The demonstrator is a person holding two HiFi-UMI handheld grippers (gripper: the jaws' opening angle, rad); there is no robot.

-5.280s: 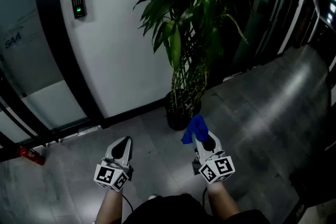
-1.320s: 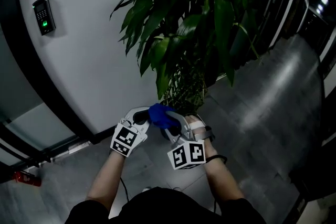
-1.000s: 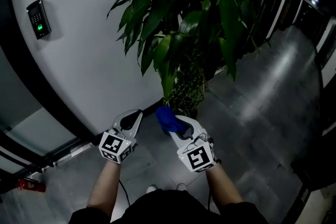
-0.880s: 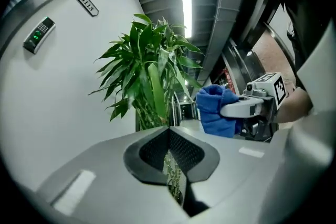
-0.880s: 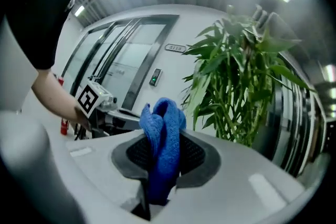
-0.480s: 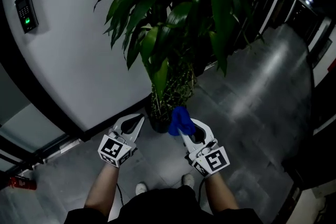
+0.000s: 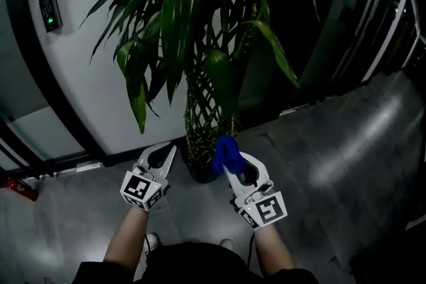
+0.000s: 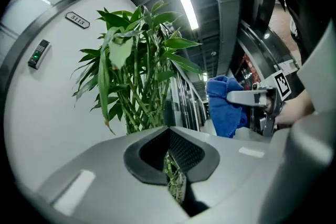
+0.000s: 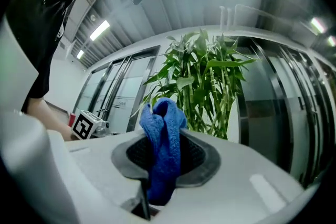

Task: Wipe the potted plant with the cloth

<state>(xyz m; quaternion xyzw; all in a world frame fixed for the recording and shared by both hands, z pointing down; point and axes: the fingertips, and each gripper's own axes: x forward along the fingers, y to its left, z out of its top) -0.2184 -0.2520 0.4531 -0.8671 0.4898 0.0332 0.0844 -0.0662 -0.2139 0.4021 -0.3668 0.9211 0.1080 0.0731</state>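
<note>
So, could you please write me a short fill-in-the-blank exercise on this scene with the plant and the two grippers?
The cloth clamped in the right gripper is ____ in colour.
The left gripper, its jaws together, holds ____.
The plant's pot stands on the ____.
The wall reader shows a ____ light.
Missing words: blue; nothing; floor; green.

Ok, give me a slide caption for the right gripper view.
Right gripper clamps a blue cloth, pointed at the leafy potted plant ahead.
</note>
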